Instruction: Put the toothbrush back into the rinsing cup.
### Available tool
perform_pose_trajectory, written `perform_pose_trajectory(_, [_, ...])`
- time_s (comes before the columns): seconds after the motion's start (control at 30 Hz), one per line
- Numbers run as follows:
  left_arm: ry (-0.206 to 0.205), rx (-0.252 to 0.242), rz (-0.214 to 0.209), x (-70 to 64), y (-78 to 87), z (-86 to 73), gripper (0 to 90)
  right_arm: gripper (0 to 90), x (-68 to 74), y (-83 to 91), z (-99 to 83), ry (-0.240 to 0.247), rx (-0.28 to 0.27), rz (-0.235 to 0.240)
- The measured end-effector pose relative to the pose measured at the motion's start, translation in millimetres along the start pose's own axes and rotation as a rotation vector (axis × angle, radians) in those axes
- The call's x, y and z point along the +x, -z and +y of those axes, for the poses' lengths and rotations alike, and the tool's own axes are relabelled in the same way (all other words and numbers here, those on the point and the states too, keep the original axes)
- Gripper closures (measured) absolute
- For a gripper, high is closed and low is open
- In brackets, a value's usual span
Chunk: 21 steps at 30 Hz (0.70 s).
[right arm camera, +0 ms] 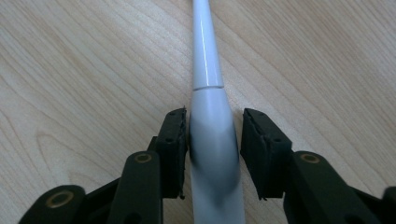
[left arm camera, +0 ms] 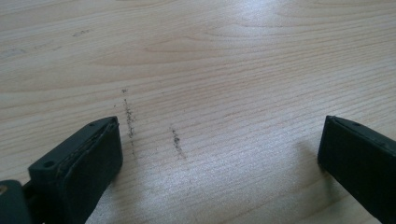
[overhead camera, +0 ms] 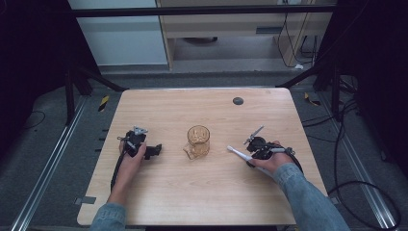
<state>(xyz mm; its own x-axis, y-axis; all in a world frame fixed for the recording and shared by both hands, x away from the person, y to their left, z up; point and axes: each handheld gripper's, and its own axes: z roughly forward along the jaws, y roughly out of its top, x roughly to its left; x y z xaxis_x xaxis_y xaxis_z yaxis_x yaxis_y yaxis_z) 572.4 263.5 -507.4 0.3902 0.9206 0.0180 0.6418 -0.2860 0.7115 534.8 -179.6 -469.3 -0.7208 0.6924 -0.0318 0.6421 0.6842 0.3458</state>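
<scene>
Since the right gripper [right arm camera: 212,140] already straddles the thick grey-white handle of the electric toothbrush [right arm camera: 208,70], which lies flat on the worktop [overhead camera: 168,192] at the person's right, the step in hand looks like closing on it for a lift. In the right gripper view the jaws stand partly open around the handle: one pad seems to touch its side, while a thin gap shows at the other, so nothing is gripped yet. To do this well, I would centre the handle between the pads before squeezing, close on the thick body rather than the slim neck beyond the seam, and lift level so the smooth plastic does not slide or swing. The left gripper [left arm camera: 219,140] rests at the person's left with its jaws wide open over bare wood, holding nothing. Farther in, at the middle of the worktop, an amber glass mug [overhead camera: 198,141] stands upright, well apart from both grippers. A small dark disc [overhead camera: 237,101] sits near the far edge.
</scene>
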Motion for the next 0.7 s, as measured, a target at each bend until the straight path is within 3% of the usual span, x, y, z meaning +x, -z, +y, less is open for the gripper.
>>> perform_pose_trajectory(0.23, [0.0,0.0,0.0,0.1,-0.1,0.1,0.0,67.3,-1.2,2.0,2.0,-0.003,0.016,0.011])
perform_pose_trajectory(0.5, [0.0,0.001,0.0,0.1,-0.1,0.1,0.0,67.5,-9.7,15.0,2.2,-0.079,-0.024,0.041])
perform_pose_trajectory(0.7, [0.0,0.0,0.0,0.1,-0.2,0.2,0.0,67.5,-19.5,29.2,1.8,-0.104,-0.074,0.04])
